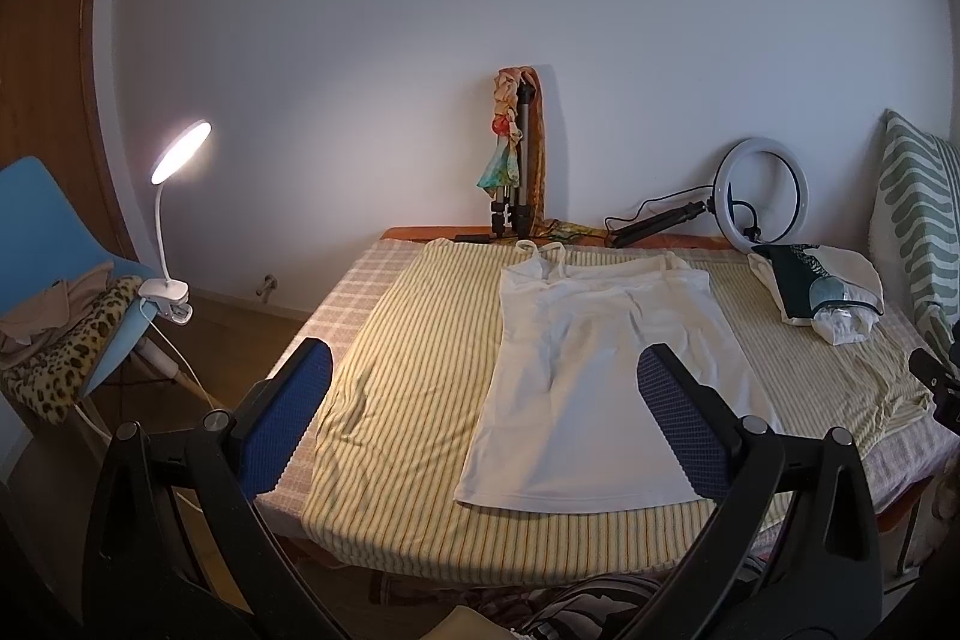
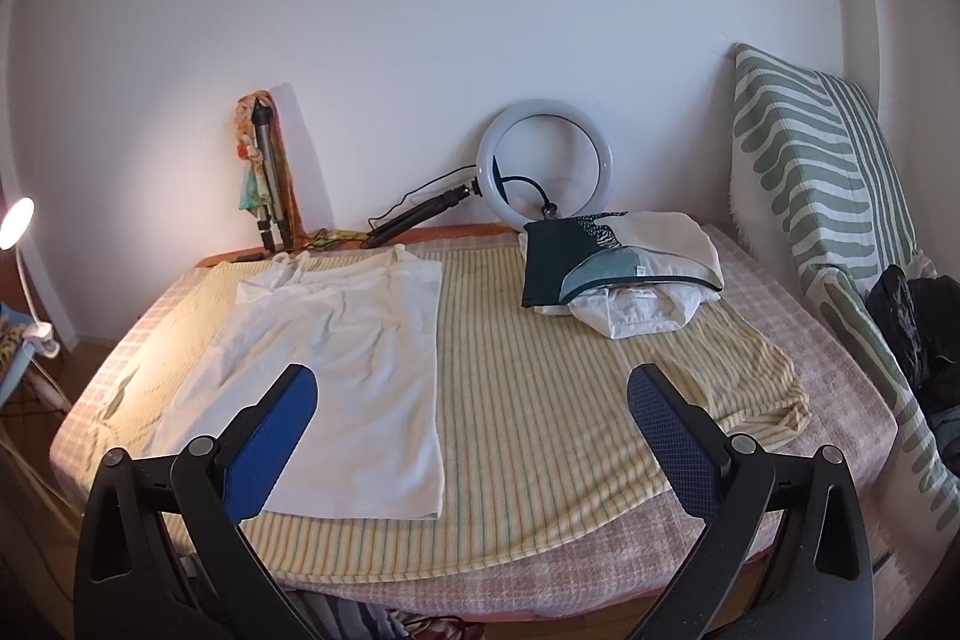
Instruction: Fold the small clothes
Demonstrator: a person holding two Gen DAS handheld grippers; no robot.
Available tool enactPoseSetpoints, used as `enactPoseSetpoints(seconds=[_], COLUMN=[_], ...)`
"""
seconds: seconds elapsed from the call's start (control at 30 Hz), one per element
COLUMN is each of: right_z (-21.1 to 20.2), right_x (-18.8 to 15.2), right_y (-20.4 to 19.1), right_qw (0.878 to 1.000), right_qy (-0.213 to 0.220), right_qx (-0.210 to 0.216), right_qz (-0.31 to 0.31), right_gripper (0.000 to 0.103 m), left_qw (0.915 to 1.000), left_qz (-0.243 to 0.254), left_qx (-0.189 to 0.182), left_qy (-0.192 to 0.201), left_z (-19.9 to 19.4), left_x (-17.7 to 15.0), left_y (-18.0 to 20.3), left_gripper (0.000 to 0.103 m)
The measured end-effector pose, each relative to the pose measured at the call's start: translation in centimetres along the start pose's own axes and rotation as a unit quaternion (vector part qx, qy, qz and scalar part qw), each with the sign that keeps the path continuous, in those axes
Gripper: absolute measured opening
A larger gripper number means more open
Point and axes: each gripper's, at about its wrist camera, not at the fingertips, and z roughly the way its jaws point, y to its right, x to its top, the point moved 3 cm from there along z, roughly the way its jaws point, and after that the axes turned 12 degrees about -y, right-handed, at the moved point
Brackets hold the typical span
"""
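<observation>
Left gripper (image 1: 485, 403) and right gripper (image 2: 472, 415) gape wide above a striped bedspread (image 2: 540, 400) beside a white wall (image 2: 420, 10).

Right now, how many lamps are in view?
2. A lit clip-on desk lamp clamped to the blue chair left of the bed, and an unlit ring light at the wall behind the bed.

We saw a lit clip lamp (image 1: 180, 154) clamped to a blue chair (image 1: 54, 232) draped with leopard fabric (image 1: 78, 340). Against the wall stood a tripod (image 1: 516, 178) and a ring light (image 2: 546, 166); a green-striped cushion (image 2: 822, 196) leaned at right.
</observation>
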Motion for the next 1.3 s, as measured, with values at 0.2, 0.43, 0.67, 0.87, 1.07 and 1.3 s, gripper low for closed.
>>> enactPoseSetpoints(seconds=[0.2,0.43,0.67,0.87,1.07,1.3], right_z=[-0.1,-0.1,0.0,0.1,0.0,0.2], right_x=[-0.1,0.0,-0.1,-0.1,-0.1,-0.2], right_y=[-0.3,-0.6,-0.7,-0.9,-1.0,-1.2], right_qw=[1.0,1.0,1.0,1.0,1.0,1.0], right_qy=[-0.001,-0.002,-0.004,-0.006,-0.006,-0.012], right_qx=[0.001,0.002,0.003,0.004,0.005,0.008], right_qz=[-0.005,-0.008,-0.008,-0.008,-0.009,-0.011], right_gripper=[0.102,0.102,0.102,0.102,0.102,0.102], left_qw=[1.0,1.0,1.0,1.0,1.0,1.0], left_qz=[0.0,0.0,0.0,0.0,-0.001,-0.004], left_qx=[0.0,0.0,0.001,0.001,0.001,0.002], left_qy=[0.002,0.0,0.0,0.0,-0.002,-0.005], left_z=[-0.1,0.0,0.0,-0.1,-0.1,0.3], left_x=[0.0,0.0,0.1,0.1,-0.1,-0.4], left_y=[-0.1,-0.1,-0.1,-0.2,-0.4,-0.7], left_gripper=[0.103,0.103,0.103,0.103,0.103,0.103])
